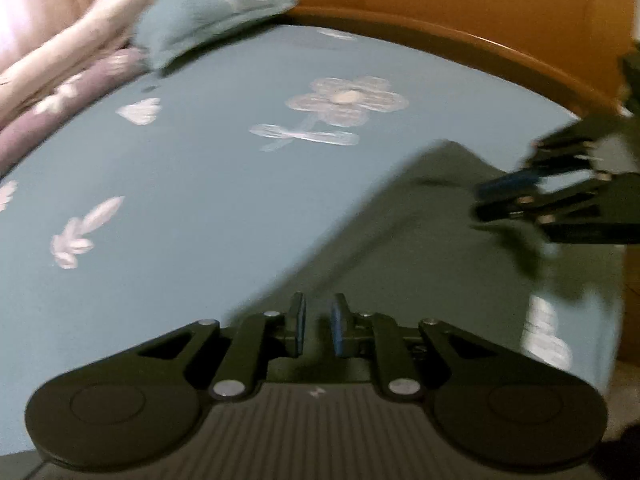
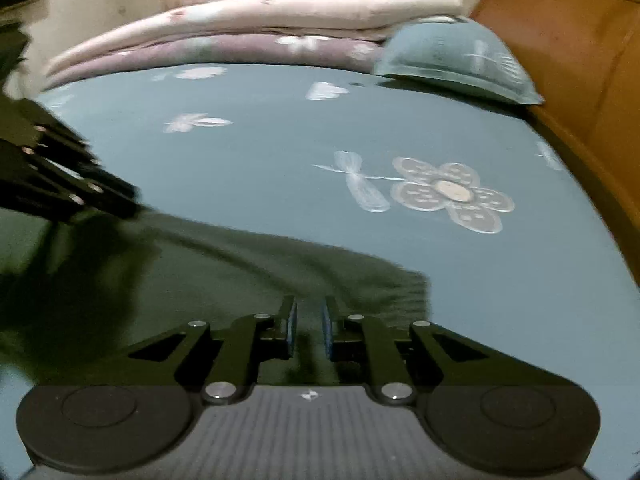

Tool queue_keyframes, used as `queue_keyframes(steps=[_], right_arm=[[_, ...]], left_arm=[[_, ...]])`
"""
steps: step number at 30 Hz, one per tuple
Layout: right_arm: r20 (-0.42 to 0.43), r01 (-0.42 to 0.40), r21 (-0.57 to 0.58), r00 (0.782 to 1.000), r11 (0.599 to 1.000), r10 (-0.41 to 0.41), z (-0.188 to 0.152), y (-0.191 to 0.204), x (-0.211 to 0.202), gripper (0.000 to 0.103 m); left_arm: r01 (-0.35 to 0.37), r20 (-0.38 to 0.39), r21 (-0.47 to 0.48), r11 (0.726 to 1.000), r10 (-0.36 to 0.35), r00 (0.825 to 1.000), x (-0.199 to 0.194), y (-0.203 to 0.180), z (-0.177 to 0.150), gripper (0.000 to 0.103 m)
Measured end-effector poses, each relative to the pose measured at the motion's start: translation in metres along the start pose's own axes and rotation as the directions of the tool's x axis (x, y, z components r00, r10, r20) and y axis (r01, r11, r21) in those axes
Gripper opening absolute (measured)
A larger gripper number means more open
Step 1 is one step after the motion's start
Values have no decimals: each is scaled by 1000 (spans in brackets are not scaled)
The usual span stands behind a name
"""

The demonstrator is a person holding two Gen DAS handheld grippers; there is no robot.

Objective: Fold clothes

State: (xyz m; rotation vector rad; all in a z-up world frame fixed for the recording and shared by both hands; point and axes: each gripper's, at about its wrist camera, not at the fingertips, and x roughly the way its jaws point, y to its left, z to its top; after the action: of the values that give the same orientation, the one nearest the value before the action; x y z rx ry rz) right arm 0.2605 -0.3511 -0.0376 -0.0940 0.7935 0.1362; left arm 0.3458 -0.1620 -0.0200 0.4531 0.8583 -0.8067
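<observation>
Left gripper (image 1: 319,326): nearest the left wrist lens at 6 o'clock; fingers narrowly parted with dark green cloth in the gap, whether they pinch it cannot be told.
Right gripper (image 2: 308,330): at 6 o'clock in its own view; fingers likewise narrowly parted over the cloth, grip unclear. In the left view it shows blurred at 3 o'clock.
Garment (image 1: 400,232): dark green, lying on the bedsheet; in the left view its long axis runs from 6 toward 2 o'clock, ending in a corner.
Bedsheet (image 1: 200,168): blue with white flower and leaf prints, bare beyond the garment.
Pillow (image 2: 460,56): blue, at 1 o'clock in the right view.
Folded quilts (image 2: 240,28): cream over mauve, at 12 o'clock.
Headboard (image 2: 568,60): orange-brown, at 2 o'clock.
</observation>
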Motion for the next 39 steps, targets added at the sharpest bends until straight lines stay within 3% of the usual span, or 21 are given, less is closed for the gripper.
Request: queue_keyframes(steps=[3,6,11,12,13,15,17,19,22,28,33,37,39], right_arm=[[-69,20,-10,997,1000,-20,-18,0,6,24],[-68,13,53,998,998,-10,-31,-10,6,25],[-69,28,61,997,998,-23,-27,-5,2,31],[-64,27,46,998,999,-24,-25,-1,1,34],[-56,12,36,998,999,-10,-24,2,0,37],[-41,-21,35,999,999,22,-19,8,-2,44],[-32,-56,42,998,998,57,-14,11,0,47],[-23,-108,61,994,992,110,-9,13,1,49],[-11,-202,106,979,974,204,-4,14,3,53],[-34,-303,98,951,948,308,6,26,17,54],[-62,-369,75,925,926,374,15,37,28,56],[-86,-421,58,901,905,425,23,47,38,57],[-98,-436,53,893,898,439,25,50,42,57]], left_arm=[[49,-53,-5,999,-49,997,4,-17,-20,19],[51,-135,-47,998,-57,989,14,-19,-43,20],[48,-87,-97,994,-57,995,-19,-10,-49,26],[47,-72,-128,991,-57,996,-27,-3,-49,34],[45,-56,-179,983,-56,997,-35,6,-51,43],[41,-25,-280,959,-50,998,-52,25,-57,52],[38,-6,-394,918,-44,999,-66,44,-67,54],[27,-3,-512,858,-33,999,-74,59,-86,55],[8,-1,-668,744,-12,1000,-87,74,-121,55],[64,85,-884,464,24,996,-101,81,-190,58],[150,174,-957,249,77,982,-102,97,-233,58],[262,274,-959,109,108,956,-88,111,-252,61],[308,314,-949,64,135,940,-82,115,-259,62]])
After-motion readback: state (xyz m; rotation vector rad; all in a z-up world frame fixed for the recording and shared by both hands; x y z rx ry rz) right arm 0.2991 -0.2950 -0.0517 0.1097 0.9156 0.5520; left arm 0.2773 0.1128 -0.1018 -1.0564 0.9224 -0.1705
